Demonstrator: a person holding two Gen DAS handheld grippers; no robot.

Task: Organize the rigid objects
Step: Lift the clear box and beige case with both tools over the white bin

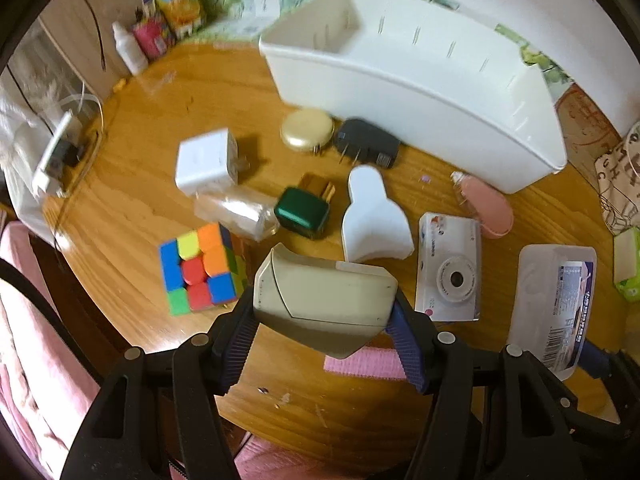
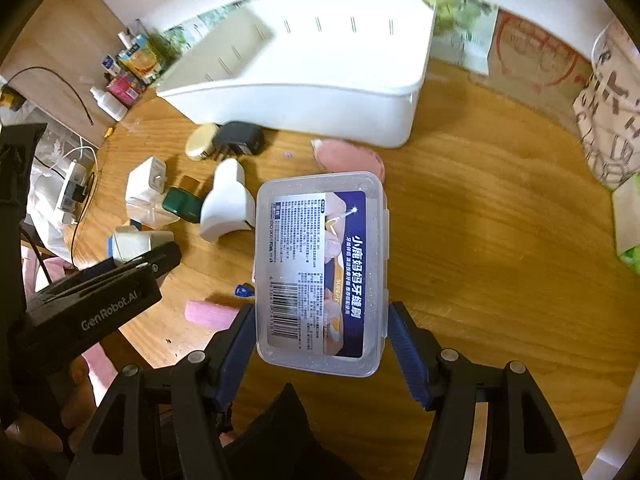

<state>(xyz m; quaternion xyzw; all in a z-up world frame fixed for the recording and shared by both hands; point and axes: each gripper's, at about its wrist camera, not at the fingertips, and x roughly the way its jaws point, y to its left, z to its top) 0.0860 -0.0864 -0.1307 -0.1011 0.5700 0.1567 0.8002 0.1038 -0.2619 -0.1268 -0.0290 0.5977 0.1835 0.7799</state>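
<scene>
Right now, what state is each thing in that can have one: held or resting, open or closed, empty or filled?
Left hand-held gripper: shut on beige device.
Beige device: held above the table.
Right hand-held gripper: shut on clear plastic box.
Clear plastic box: lid closed, held above the table.
White bin: open-topped; visible interior looks empty.
Puzzle cube: scrambled, resting on the table.

On the bench (image 1: 140, 92) the bin (image 1: 420, 76) stands at the back. Before it lie a round tin (image 1: 307, 131) and a plug (image 1: 366, 142) side by side; nearer, the cube (image 1: 198, 268) lies left of the camera (image 1: 448, 268).
</scene>
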